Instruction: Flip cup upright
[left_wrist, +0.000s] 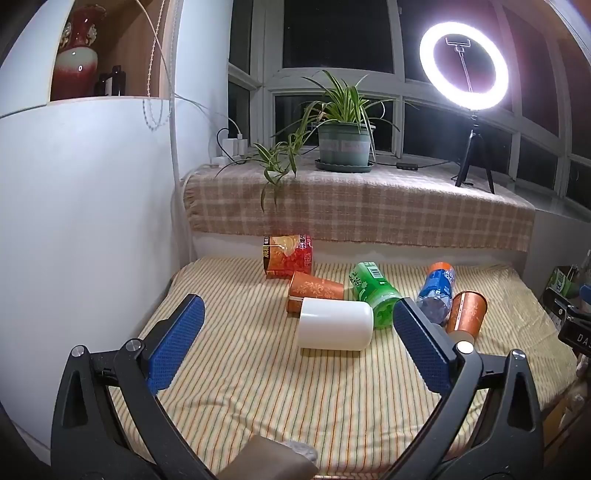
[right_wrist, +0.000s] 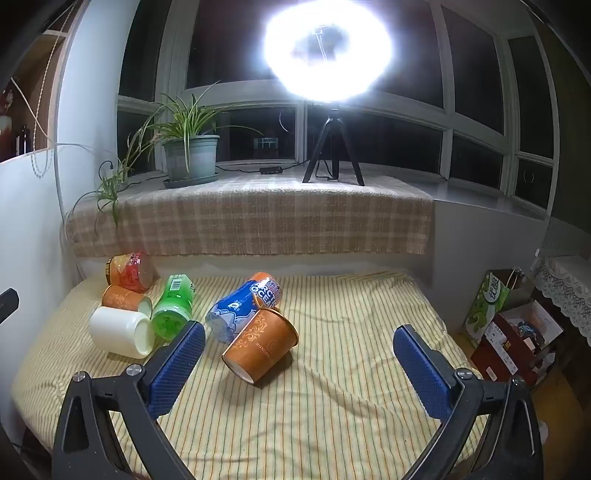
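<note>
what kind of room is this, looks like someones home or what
Most likely a home, perhaps a bedroom or enclosed balcony at night: a striped cloth covers a bed-like surface below a window sill holding a potted plant, and a ring light stands on a tripod.

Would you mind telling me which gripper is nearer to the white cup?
Left. The left gripper faces the white cup lying just ahead between its open fingers; the right gripper sits off to the cup's right.

Two orange paper cups, one white cup, two bottles, one noodle tub.
</note>
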